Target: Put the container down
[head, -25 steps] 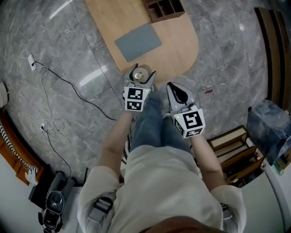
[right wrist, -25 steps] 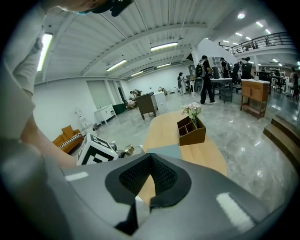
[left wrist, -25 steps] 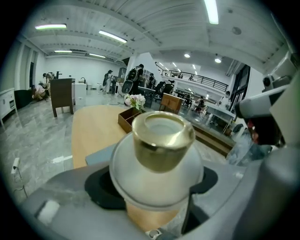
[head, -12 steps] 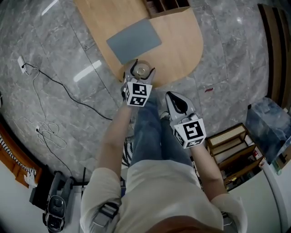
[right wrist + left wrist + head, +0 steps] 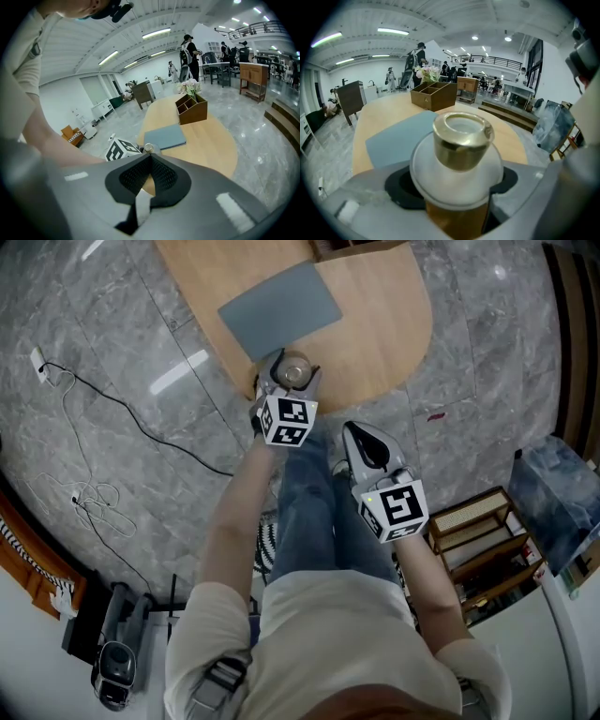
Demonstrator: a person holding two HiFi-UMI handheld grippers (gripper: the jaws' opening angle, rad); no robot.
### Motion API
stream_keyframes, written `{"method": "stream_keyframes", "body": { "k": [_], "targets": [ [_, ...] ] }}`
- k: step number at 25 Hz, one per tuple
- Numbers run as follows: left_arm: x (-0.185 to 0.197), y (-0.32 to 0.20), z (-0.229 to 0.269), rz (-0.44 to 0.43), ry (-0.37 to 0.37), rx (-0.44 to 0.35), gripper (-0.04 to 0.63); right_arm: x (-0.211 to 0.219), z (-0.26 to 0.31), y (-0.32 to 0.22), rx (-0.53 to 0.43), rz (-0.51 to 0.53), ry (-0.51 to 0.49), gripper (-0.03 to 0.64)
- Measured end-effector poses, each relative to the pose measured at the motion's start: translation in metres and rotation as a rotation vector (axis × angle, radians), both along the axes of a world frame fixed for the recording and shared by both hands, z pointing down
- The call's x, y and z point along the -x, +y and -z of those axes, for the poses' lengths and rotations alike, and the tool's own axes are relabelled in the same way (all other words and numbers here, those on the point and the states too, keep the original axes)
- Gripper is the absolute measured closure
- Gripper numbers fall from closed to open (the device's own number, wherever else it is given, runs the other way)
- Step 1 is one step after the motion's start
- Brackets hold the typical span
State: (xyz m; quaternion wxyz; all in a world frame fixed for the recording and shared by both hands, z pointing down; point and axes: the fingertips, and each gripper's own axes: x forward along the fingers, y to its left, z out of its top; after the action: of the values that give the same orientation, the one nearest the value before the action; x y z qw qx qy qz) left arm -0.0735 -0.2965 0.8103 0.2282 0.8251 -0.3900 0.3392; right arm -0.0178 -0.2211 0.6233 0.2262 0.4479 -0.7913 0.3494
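Observation:
The container (image 5: 295, 370) is a small jar with a gold cap (image 5: 462, 139), a white shoulder and an amber body. My left gripper (image 5: 289, 388) is shut on it, a jaw on each side of its body, holding it upright over the near edge of the rounded wooden table (image 5: 375, 324). A grey mat (image 5: 279, 307) lies just beyond it. My right gripper (image 5: 370, 448) hangs lower and nearer the person, off the table over the legs. Its black pads (image 5: 161, 176) meet with nothing between them. The right gripper view shows the jar's cap (image 5: 148, 148) past them.
A brown wooden organiser box (image 5: 433, 95) with flowers stands at the table's far end. Cables (image 5: 84, 502) trail over the marble floor at left. Low wooden shelves (image 5: 478, 540) and a grey-blue bag (image 5: 558, 493) stand at right. People move about in the hall's background.
My left gripper has carried the jar forward, from over the floor at the table's rim to over the table's near edge. The right gripper has stayed close to the person.

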Motion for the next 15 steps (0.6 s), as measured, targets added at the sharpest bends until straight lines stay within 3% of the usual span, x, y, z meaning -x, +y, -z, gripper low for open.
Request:
{"method": "stream_keyframes", "body": {
  "k": [7, 12, 15],
  "targets": [
    [0.0, 0.001, -0.008, -0.029, -0.016, -0.03, 0.239, 0.003, -0.007, 0.001, -0.002, 0.002, -0.006, 0.615],
    [-0.003, 0.008, -0.008, -0.028, 0.004, 0.008, 0.234, 0.004, -0.003, 0.008, -0.013, 0.004, -0.016, 0.615],
    [0.0, 0.015, -0.007, -0.006, 0.025, 0.028, 0.14, 0.007, -0.001, 0.014, -0.022, 0.021, -0.019, 0.615]
  ]
}}
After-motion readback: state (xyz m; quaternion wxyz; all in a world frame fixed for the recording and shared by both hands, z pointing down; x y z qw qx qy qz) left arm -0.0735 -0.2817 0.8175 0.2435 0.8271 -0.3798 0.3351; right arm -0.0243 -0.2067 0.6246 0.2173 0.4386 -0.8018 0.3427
